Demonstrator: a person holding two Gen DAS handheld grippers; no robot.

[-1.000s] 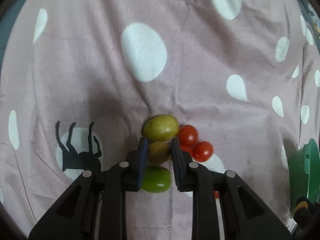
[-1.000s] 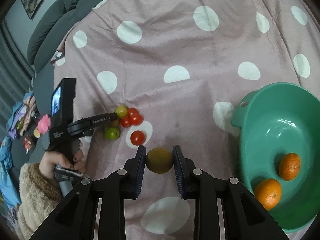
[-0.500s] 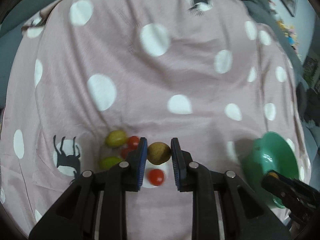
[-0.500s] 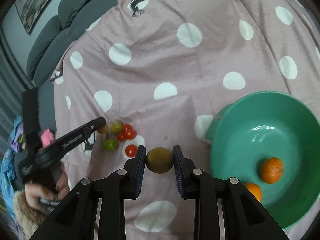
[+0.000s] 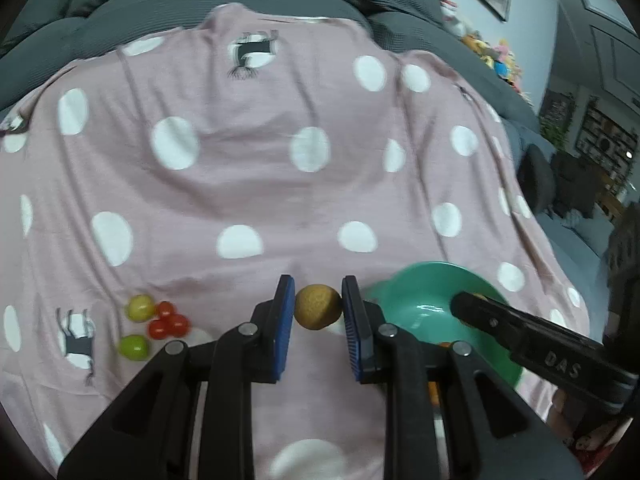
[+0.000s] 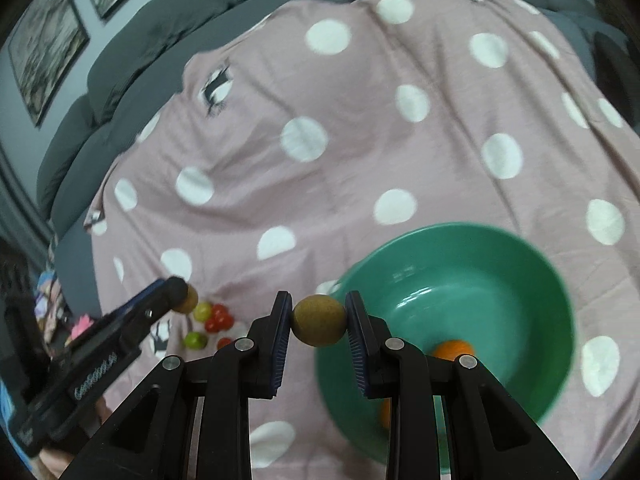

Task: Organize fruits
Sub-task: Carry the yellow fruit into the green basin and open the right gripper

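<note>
A brown round fruit [image 6: 319, 320] is clamped between the pads of the right gripper [image 6: 319, 322], and a second, similar brown fruit [image 5: 318, 307] is clamped in the same way by the left gripper [image 5: 318, 312]. The green bowl [image 6: 552, 280] serves as the landmark for everything that follows.

The right-hand fruit is held just over the bowl's near-left rim, so that only a short carry to the right, toward the bowl's middle, is judged to be needed before the pads can be parted. The left-hand fruit is held further off, to the left of the bowl [image 5: 404, 292] and above the spotted pink blanket [image 5: 240, 160]; the right gripper is therefore taken to be the nearer of the two. Both fruits are close to spherical (no long axis worth aligning can be made out), so orientation is not expected to matter at release.

An orange [image 6: 454, 350] is seen inside the bowl, partly hidden behind the right gripper's frame. Well to the left of the bowl, a small cluster of red tomatoes [image 5: 168, 322] and two green fruits [image 5: 140, 307] is left on the blanket, not yet collected.
</note>
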